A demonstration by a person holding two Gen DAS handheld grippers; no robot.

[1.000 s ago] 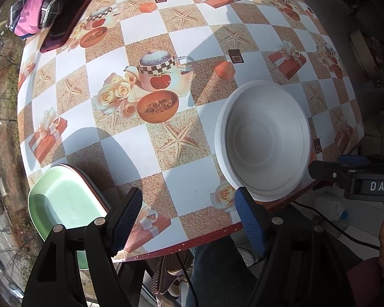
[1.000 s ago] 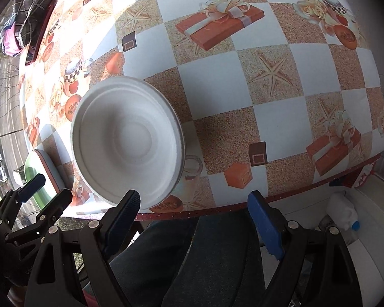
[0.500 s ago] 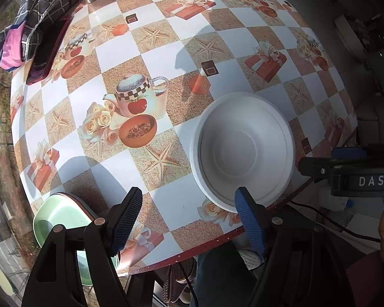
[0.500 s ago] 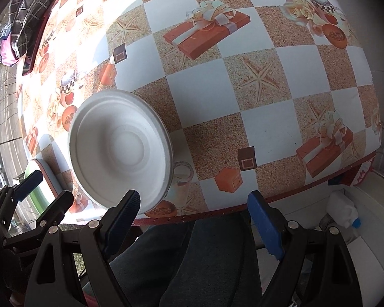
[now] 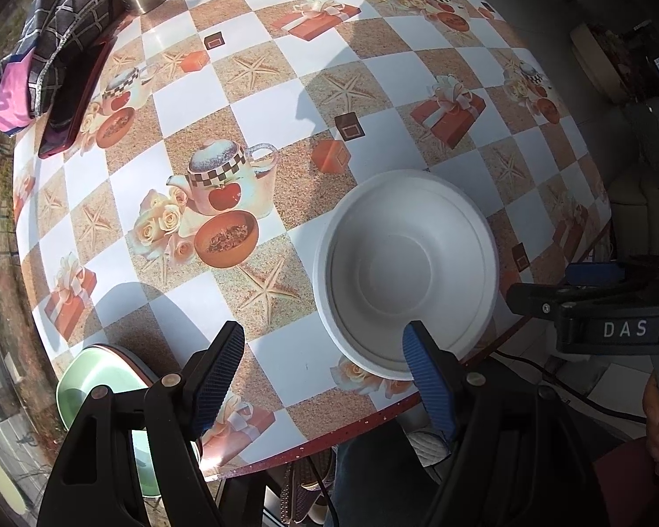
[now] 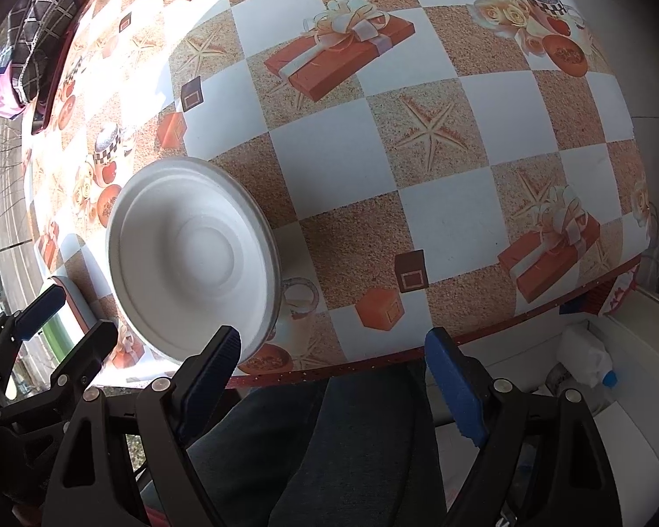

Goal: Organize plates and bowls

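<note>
White bowl [image 5: 406,272]: light, thin-walled moulded pulp (likely crushable); grip at near rim. Left gripper [image 5: 323,371] and right gripper [image 6: 334,377] fingers apart, empty, above tabletop [image 5: 268,105].

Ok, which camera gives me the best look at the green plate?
The left wrist view. There the green plate shows its rim and inner face at the table's near edge, partly behind the left claw. The right wrist view shows only a sliver at the far left, behind that claw's fingers.
</note>
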